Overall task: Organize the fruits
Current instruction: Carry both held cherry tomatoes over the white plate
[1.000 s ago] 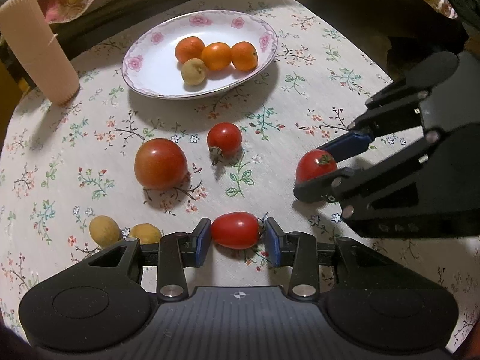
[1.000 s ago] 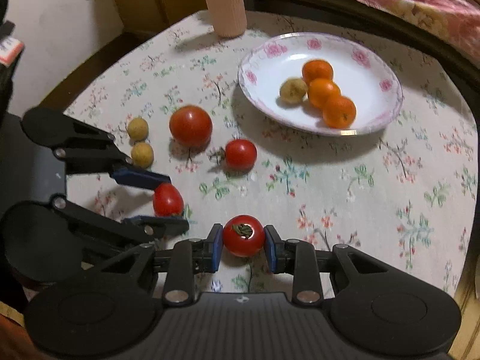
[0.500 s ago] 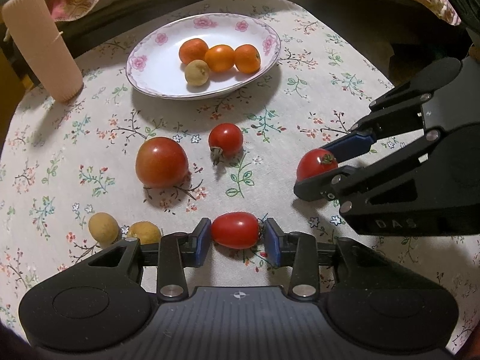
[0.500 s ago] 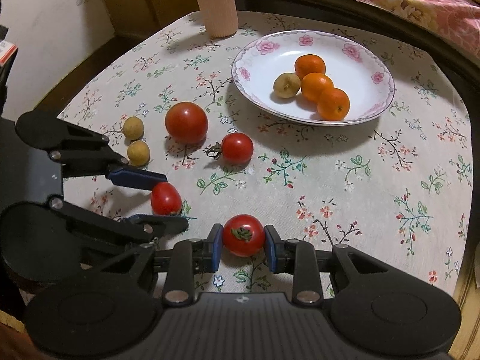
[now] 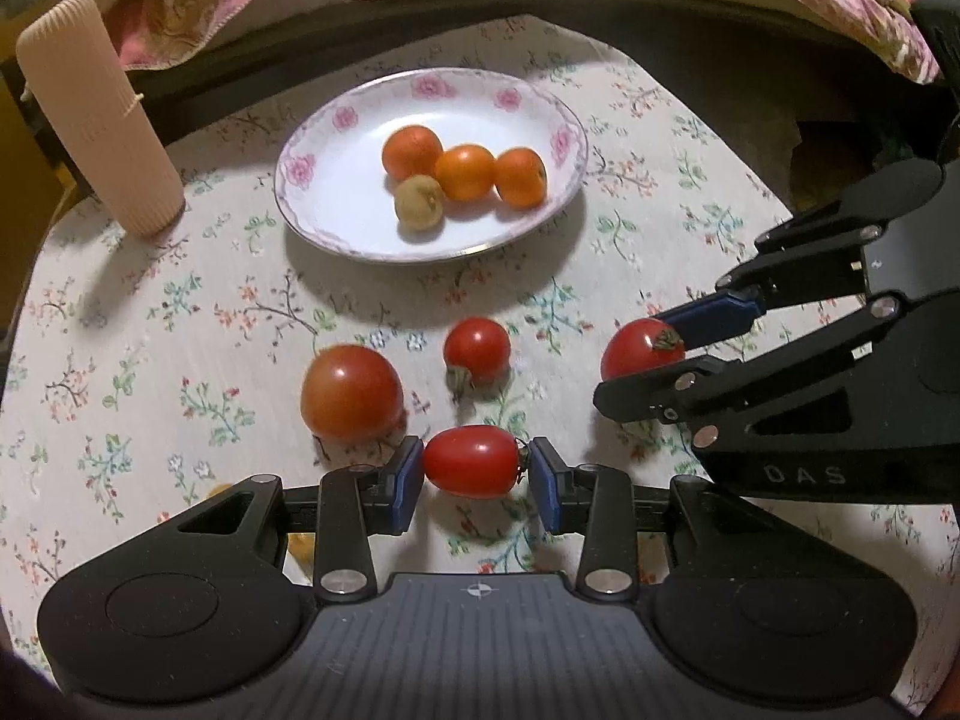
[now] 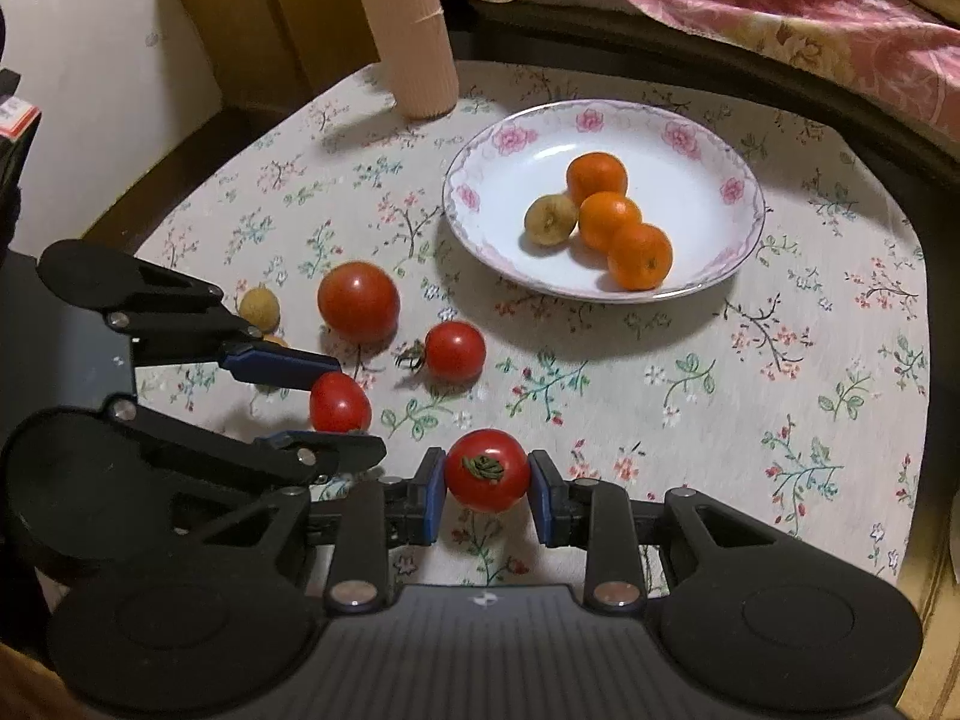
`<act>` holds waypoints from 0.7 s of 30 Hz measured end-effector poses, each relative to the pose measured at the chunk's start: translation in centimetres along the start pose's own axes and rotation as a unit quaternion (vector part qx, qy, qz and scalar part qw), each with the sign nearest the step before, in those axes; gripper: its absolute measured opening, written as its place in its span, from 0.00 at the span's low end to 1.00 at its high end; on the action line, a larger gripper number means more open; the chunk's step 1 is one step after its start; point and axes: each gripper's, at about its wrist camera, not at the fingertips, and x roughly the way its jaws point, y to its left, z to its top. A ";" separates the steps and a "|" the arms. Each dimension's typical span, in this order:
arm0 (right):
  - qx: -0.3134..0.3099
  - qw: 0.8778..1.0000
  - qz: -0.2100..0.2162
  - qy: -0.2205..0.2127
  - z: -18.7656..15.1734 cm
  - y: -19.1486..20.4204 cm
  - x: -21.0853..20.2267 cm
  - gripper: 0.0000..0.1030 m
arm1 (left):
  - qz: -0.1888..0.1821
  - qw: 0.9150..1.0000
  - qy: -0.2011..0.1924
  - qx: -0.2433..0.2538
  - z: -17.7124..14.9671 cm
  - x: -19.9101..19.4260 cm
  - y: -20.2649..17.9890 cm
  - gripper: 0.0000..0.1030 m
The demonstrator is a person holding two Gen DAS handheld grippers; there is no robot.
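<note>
Two black grippers, each clamped on fruit: left gripper (image 5: 474, 473) on oval red tomato (image 5: 471, 461), right gripper (image 6: 487, 495) on round red tomato (image 6: 487, 469), both above floral-clothed surface (image 6: 750, 396). Between them and white rose-rimmed plate (image 6: 708, 120): large red tomato (image 5: 351, 391), small stemmed red tomato (image 5: 477, 350).

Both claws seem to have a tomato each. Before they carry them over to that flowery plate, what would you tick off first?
1. Left claw pinching the oval tomato from both ends: ok.
2. Right claw clamped on the round tomato: ok.
3. Free room on the plate, beside the three oranges and the small brown fruit: ok.
4. Way to the plate free of the big tomato and the small tomato: cannot tell.
5. Both tomatoes lifted clear of the tablecloth: cannot tell.
</note>
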 end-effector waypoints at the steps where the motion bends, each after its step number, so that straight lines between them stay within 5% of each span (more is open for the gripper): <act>1: 0.002 1.000 0.000 -0.001 0.1 -0.1 0.0 0.29 | 0.002 1.000 -0.001 0.000 0.2 0.0 0.1 0.45; 21: 0.034 0.999 -0.014 -0.040 3.8 -2.6 -0.8 0.29 | 0.032 0.998 -0.041 -0.019 5.2 0.1 1.7 0.44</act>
